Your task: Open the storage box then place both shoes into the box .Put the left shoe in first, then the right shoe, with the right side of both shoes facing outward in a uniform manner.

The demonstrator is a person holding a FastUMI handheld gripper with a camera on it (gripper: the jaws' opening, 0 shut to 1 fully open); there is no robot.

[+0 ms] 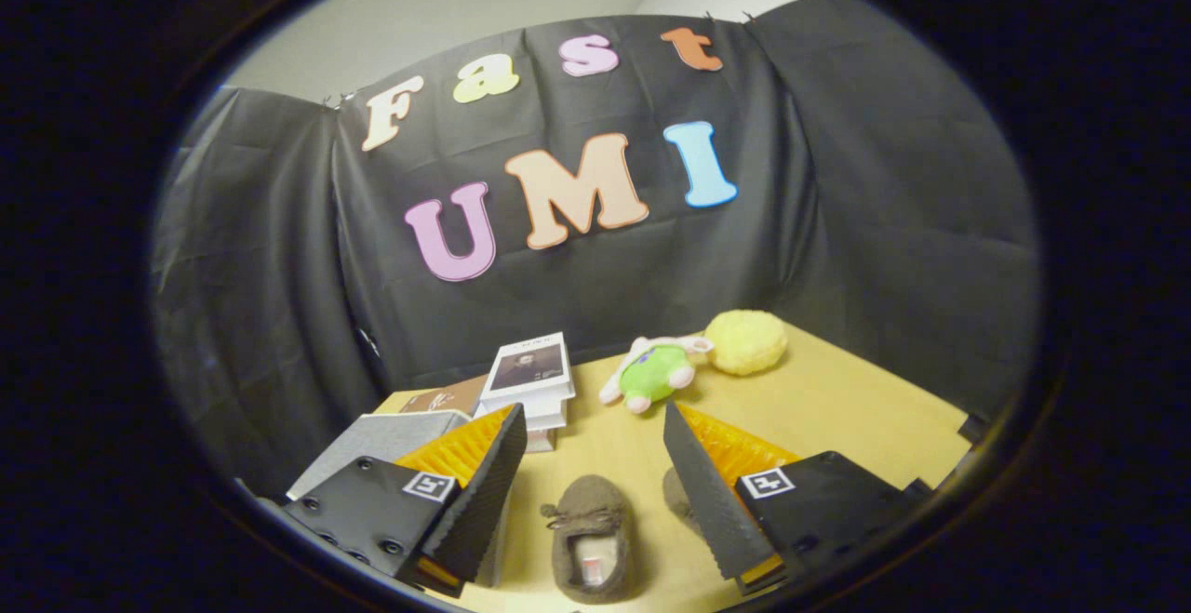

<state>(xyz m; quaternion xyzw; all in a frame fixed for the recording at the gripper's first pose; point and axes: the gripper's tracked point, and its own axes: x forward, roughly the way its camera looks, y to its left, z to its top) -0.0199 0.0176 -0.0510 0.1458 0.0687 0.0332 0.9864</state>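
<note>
A: Surface?
B: Tan surface (837, 408), black cloth wall behind, pale room wall above.

A: Hand-held gripper?
B: Hand-held gripper (595, 492) spread wide, holding nothing.

A: Shoes?
B: One brown shoe (592, 539) between the fingers, opening up. A second shoe (677, 492) just beside it, mostly hidden by the right finger.

A: Box?
B: Grey box (372, 450) behind the left finger (lid state unclear).

A: Other items?
B: Stacked books (532, 380), green plush (651, 376), yellow ball (746, 341), all beyond the fingers.
</note>
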